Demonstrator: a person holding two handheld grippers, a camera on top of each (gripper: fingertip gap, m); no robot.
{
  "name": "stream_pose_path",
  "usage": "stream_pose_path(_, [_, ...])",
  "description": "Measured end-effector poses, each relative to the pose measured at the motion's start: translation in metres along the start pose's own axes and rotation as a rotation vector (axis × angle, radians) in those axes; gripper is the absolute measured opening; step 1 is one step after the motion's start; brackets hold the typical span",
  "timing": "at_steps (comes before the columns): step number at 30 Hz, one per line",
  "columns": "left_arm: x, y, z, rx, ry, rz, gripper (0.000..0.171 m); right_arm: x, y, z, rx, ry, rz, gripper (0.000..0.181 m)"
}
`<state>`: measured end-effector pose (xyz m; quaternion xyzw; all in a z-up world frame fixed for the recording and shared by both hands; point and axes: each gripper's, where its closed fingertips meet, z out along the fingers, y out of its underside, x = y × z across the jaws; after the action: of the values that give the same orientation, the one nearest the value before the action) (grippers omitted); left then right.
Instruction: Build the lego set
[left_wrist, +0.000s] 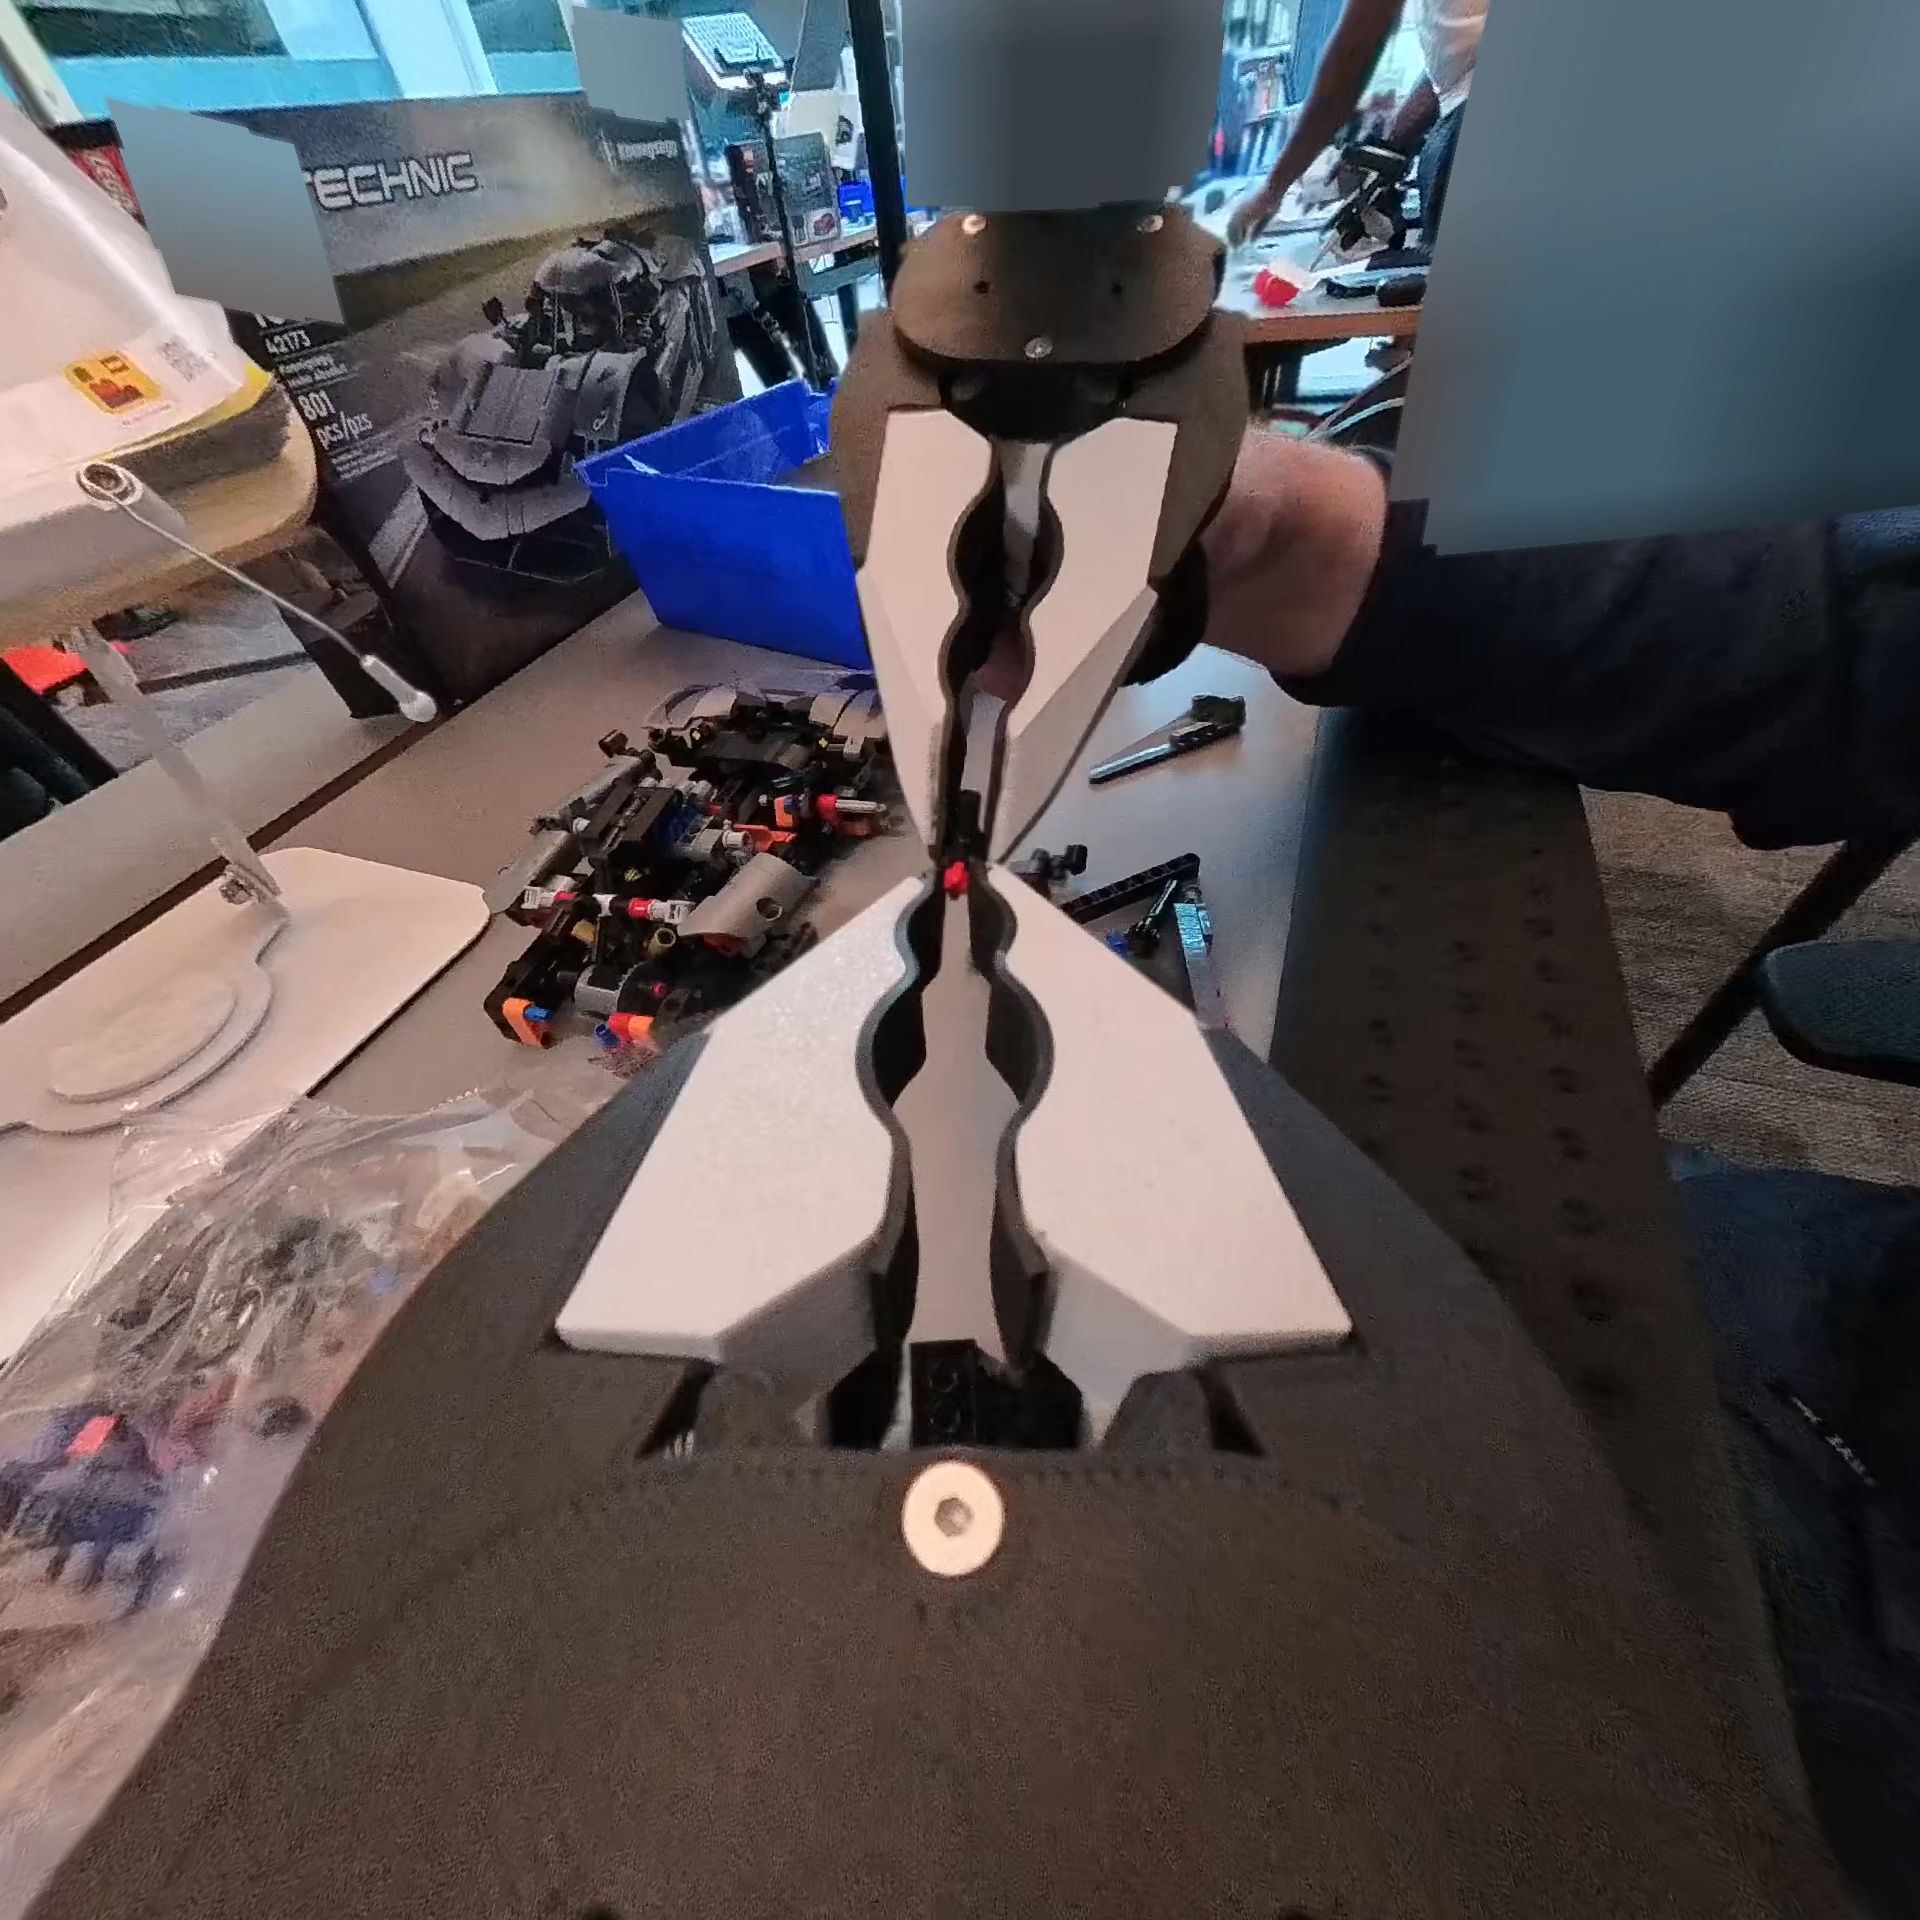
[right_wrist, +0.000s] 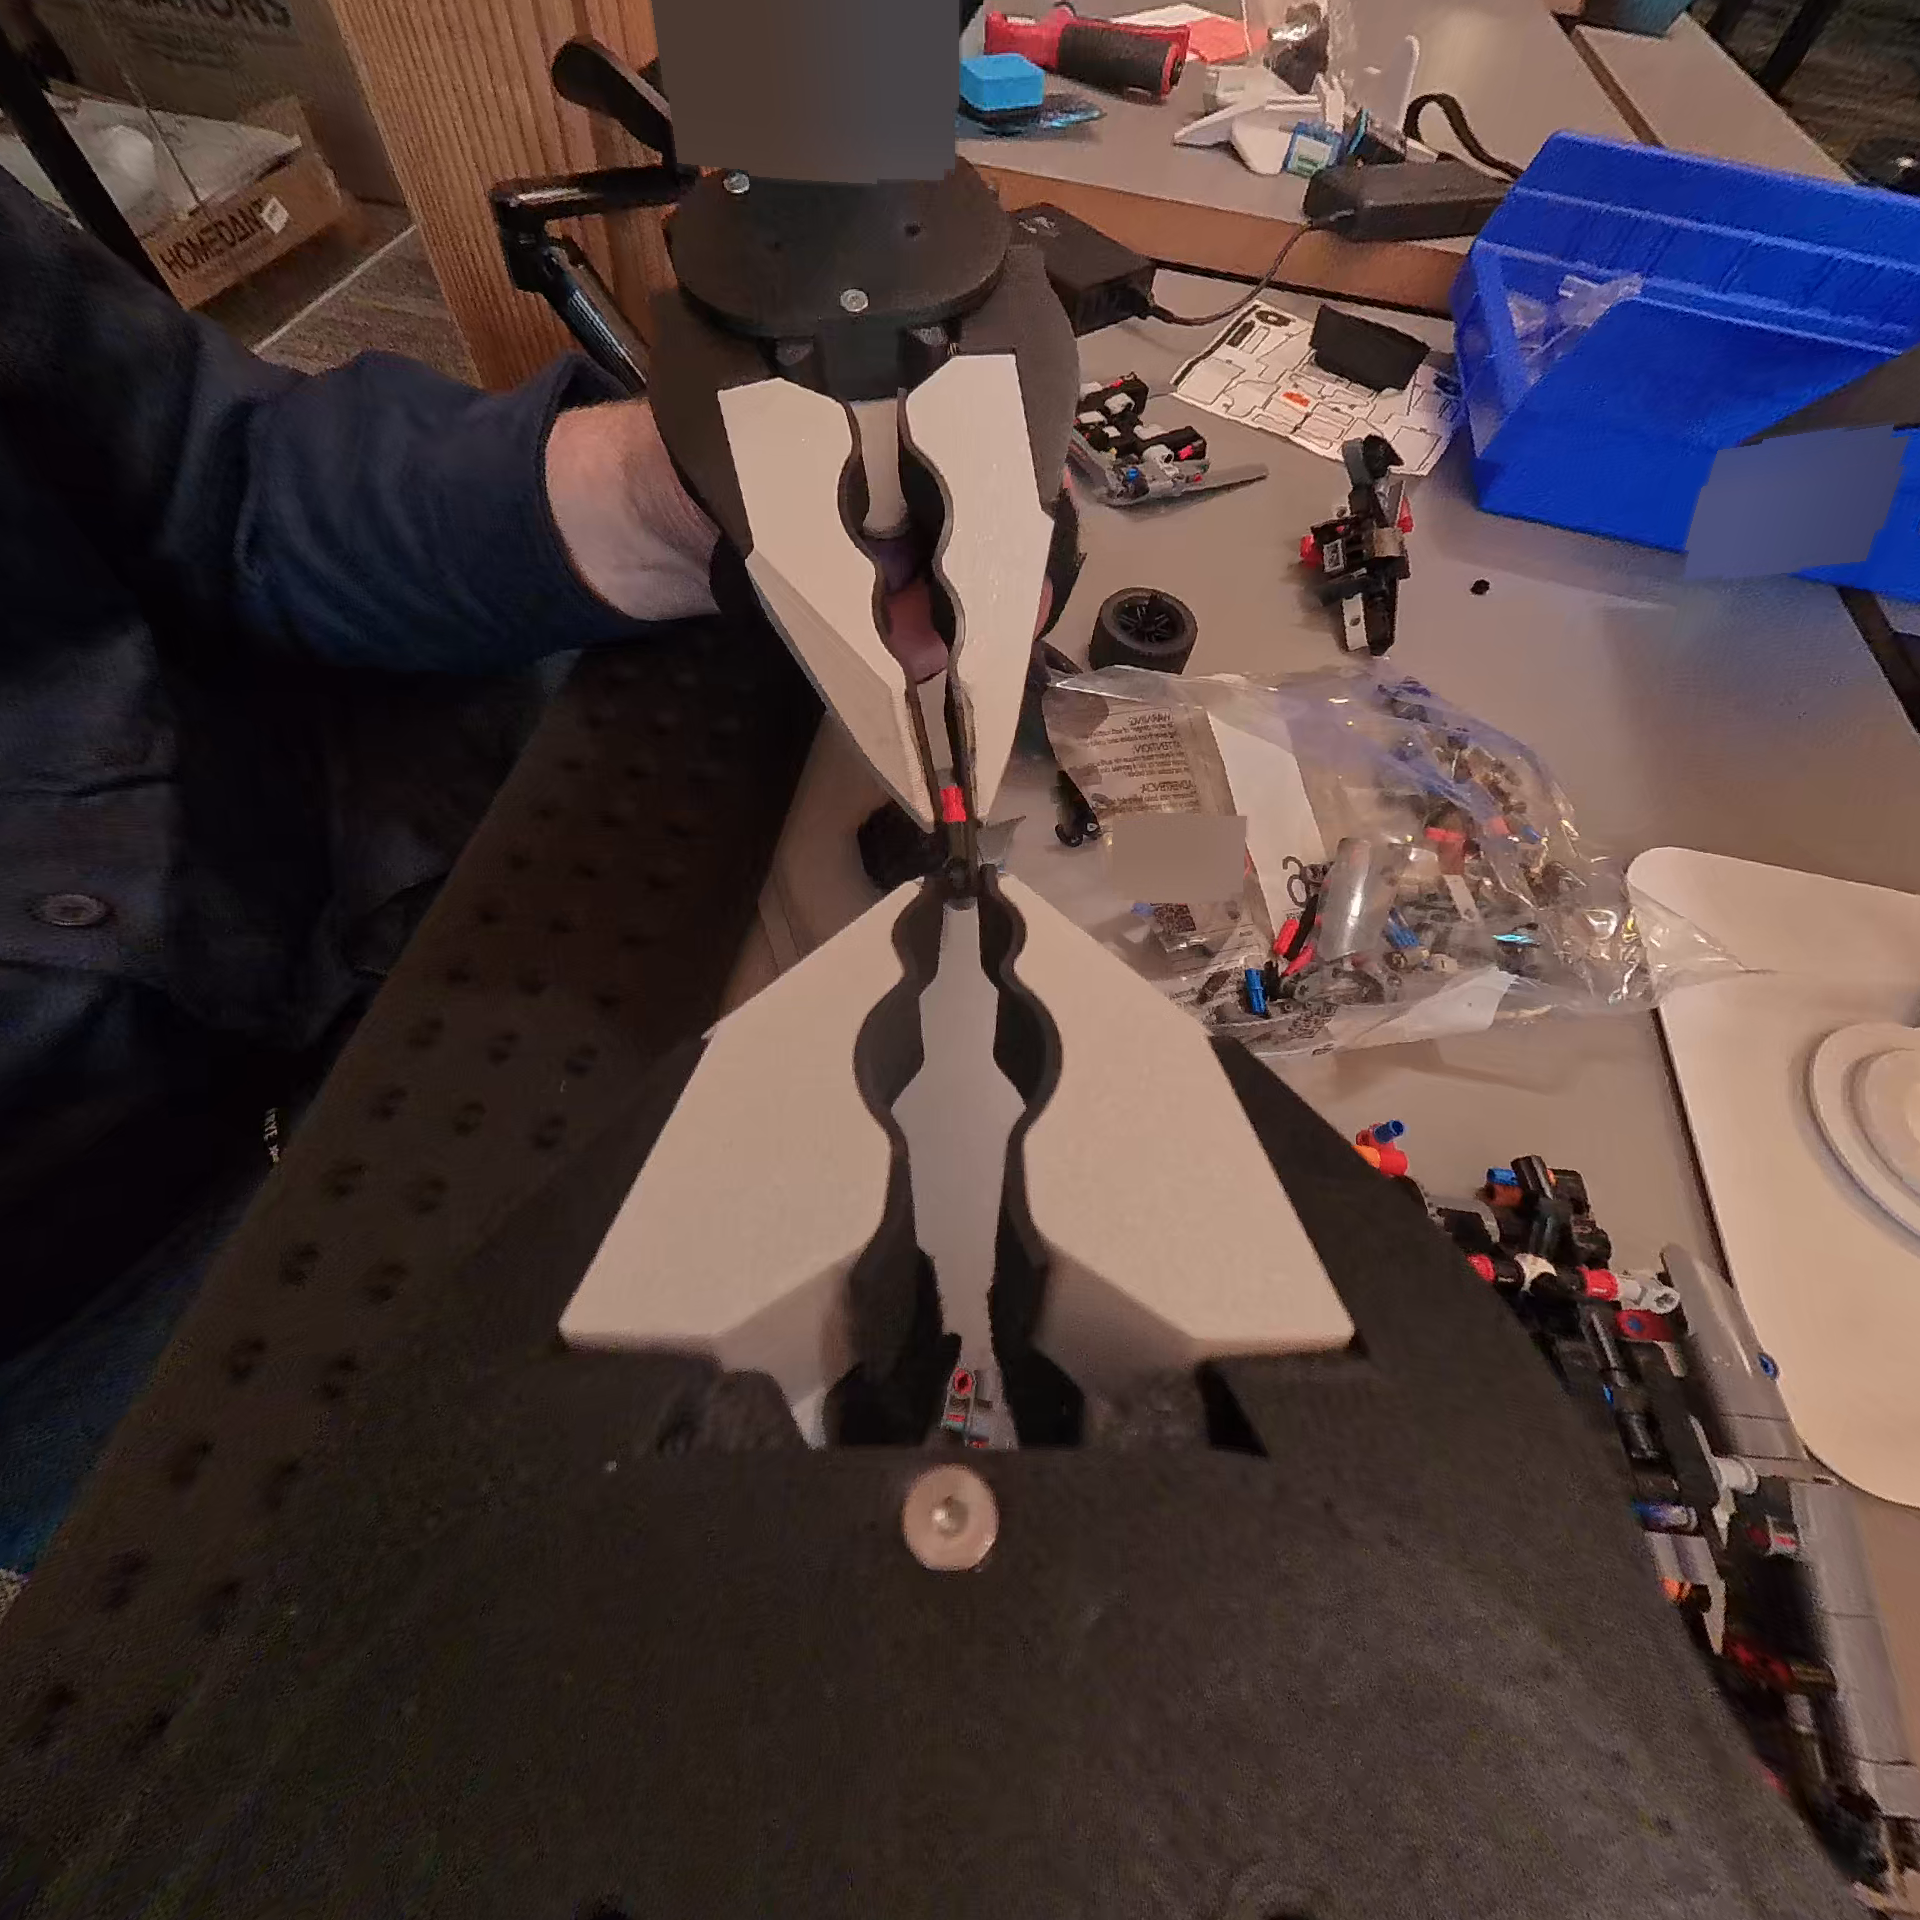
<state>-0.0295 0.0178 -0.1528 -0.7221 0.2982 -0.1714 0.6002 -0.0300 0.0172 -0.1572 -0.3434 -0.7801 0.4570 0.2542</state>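
My left gripper is shut on a small red pin. My right gripper comes in from above in the left wrist view, shut on a small black connector. The two grippers meet tip to tip in the air, and the pin touches the connector. In the right wrist view my right gripper holds the black connector, and my left gripper holds the red pin. The partly built black and grey lego car lies on the table beyond, and it also shows at the right.
A clear bag of loose parts lies nearby, also in the left wrist view. A blue bin, the set's box and a white stand base stand around. A wheel and a small sub-assembly lie farther off. A black perforated board lies below the grippers. Left and right tips are no more than a few centimetres apart.
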Motion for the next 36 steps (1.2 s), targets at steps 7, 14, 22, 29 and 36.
stream_pose_path(7, [0.005, -0.008, -0.005, 0.048, 0.013, -0.022, 0.001, -0.005, -0.008, -0.004, 0.050, -0.023, -0.022, 0.005])
stream_pose_path(14, [-0.020, -0.012, -0.039, 0.126, -0.067, -0.091, 0.001, 0.010, -0.015, -0.041, 0.144, 0.037, 0.013, 0.000])
stream_pose_path(22, [-0.001, -0.009, -0.008, 0.060, -0.029, -0.015, 0.001, 0.002, -0.013, -0.008, 0.103, 0.034, 0.004, 0.016])
stream_pose_path(29, [0.004, -0.010, -0.001, 0.060, -0.009, -0.002, 0.001, -0.005, -0.012, 0.002, 0.095, 0.008, -0.003, 0.006])
stream_pose_path(36, [0.005, -0.014, -0.003, 0.094, -0.005, -0.034, 0.001, -0.009, -0.014, -0.001, 0.077, 0.026, -0.054, 0.005])
